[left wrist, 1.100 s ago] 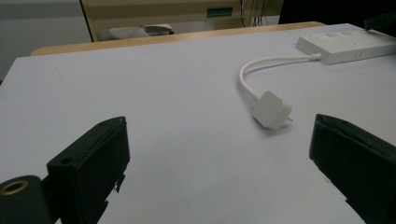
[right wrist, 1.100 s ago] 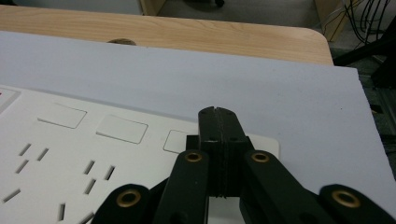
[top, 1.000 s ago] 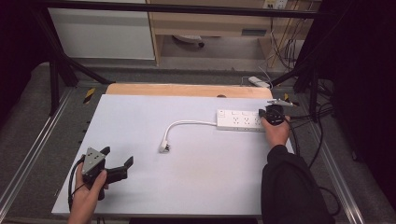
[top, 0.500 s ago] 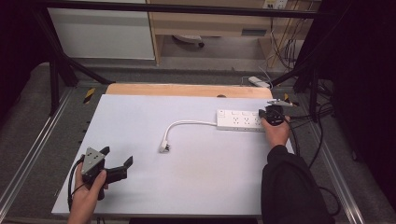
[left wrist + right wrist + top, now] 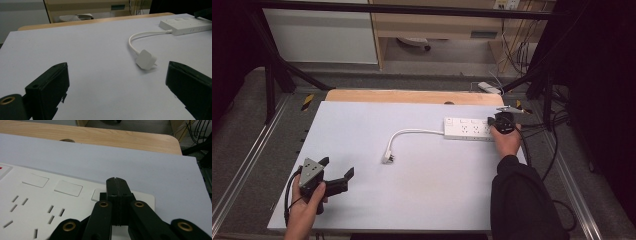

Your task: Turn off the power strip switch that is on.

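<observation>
Power strip (image 5: 468,128) on table (image 5: 422,200), plug (image 5: 388,158) left.

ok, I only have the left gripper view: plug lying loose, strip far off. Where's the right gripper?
Observer: The right gripper is at the far-right end of the strip, tips over it.
Operator: Jaws open?
Observer: Shut, pads together with nothing between them; its tip sits by the end switch.
Operator: Is the plug within reach of the left one?
Observer: From above, the plug lies mid-table, well apart from the left gripper, which is open near the front-left edge.
</observation>
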Available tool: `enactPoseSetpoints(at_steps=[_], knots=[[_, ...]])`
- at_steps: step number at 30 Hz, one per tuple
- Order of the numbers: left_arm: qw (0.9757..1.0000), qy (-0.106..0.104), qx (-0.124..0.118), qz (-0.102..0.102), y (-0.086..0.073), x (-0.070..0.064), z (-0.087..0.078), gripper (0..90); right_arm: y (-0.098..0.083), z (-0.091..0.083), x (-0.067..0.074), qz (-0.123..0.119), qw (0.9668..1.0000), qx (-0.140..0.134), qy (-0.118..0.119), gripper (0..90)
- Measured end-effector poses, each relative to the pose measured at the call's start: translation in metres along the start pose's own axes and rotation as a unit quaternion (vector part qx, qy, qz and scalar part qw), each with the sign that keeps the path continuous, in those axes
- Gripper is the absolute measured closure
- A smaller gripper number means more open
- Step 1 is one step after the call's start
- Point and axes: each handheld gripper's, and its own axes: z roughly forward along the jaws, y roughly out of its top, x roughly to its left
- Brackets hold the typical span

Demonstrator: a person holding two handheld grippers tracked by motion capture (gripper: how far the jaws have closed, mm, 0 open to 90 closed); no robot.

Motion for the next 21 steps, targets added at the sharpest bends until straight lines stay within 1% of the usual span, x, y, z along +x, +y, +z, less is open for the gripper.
enactPoseSetpoints(at_steps=[7,10,21], knots=[[1.0000,0.000,0.000,0.000,0.0000,0.0001,0.0001,4.9,0.0001,-0.0006,0.0003,0.000,1.0000,0.001,-0.003,90.0],[1.0000,0.000,0.000,0.000,0.0001,0.0003,-0.0001,4.9,0.0009,-0.0015,0.0005,-0.001,1.0000,-0.004,-0.005,90.0],[1.0000,0.000,0.000,0.002,0.0003,0.0002,-0.0002,4.9,0.0034,-0.0056,0.0013,0.005,0.9999,-0.011,0.001,90.0]])
